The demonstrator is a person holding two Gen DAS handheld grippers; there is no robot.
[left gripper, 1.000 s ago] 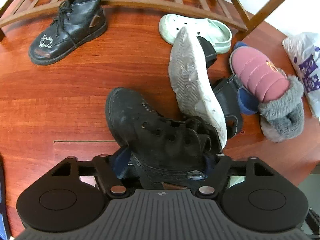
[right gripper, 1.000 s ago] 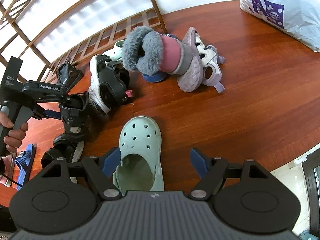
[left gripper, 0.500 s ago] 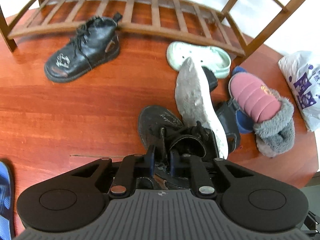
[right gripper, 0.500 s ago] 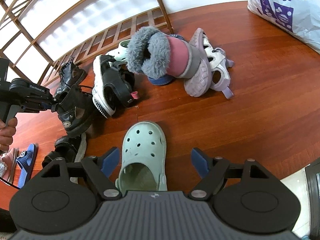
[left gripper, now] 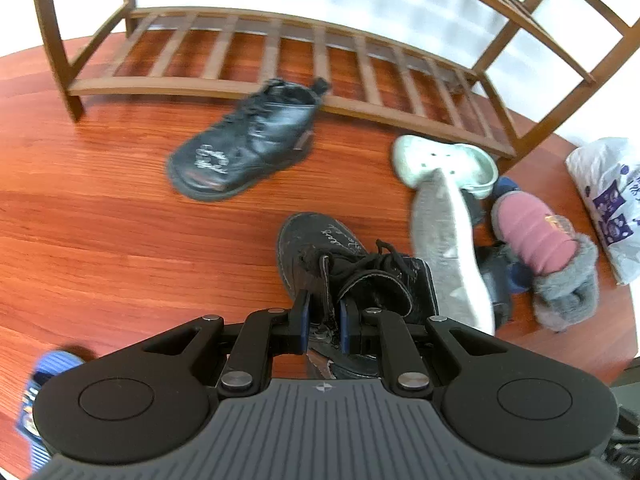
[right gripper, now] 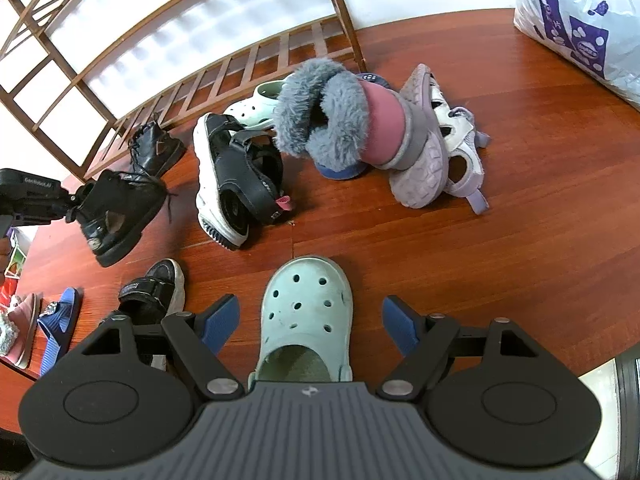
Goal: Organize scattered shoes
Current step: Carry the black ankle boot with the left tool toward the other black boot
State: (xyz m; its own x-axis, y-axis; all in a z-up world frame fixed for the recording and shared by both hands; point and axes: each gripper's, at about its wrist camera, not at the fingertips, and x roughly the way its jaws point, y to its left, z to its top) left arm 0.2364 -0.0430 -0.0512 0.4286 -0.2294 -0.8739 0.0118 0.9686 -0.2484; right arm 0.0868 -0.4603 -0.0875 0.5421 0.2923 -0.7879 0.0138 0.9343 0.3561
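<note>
Left wrist view: the left gripper (left gripper: 325, 318) has its fingers (left gripper: 303, 320) pinched on a thin strip of collar at the top of a scuffed black lace-up ankle boot (left gripper: 320, 248), which hangs low in the middle of the frame, toe pointing away over the red-brown wooden floor (left gripper: 100, 220). The hold takes only that edge of soft leather, so the boot's weight could peel it out of the pinch, or let it swing on a quick move. Its matching black boot (left gripper: 244, 148) lies near the slatted wooden shoe rack (left gripper: 280, 52) in the upper centre. To the right, a white-soled black sandal (left gripper: 452, 252) stands tipped on edge just beside the carried boot; a sideways drift could knock it onto the pink slipper with grey fur trim (left gripper: 548, 252). The loose laces might also snag on a rack slat.

Right wrist view: the right gripper (right gripper: 310, 320) holds its fingers (right gripper: 218, 320) spread wide to either side of a mint-green perforated foam clog (right gripper: 306, 308) in the lower centre; whether the pads touch it I cannot tell. Closing on the springy foam may squeeze the clog out forward. The second mint clog (right gripper: 256, 106) sits by the rack, half hidden behind the pile, so pairing them risks disturbing the lilac-soled white sandal (right gripper: 436, 148) leaning there
</note>
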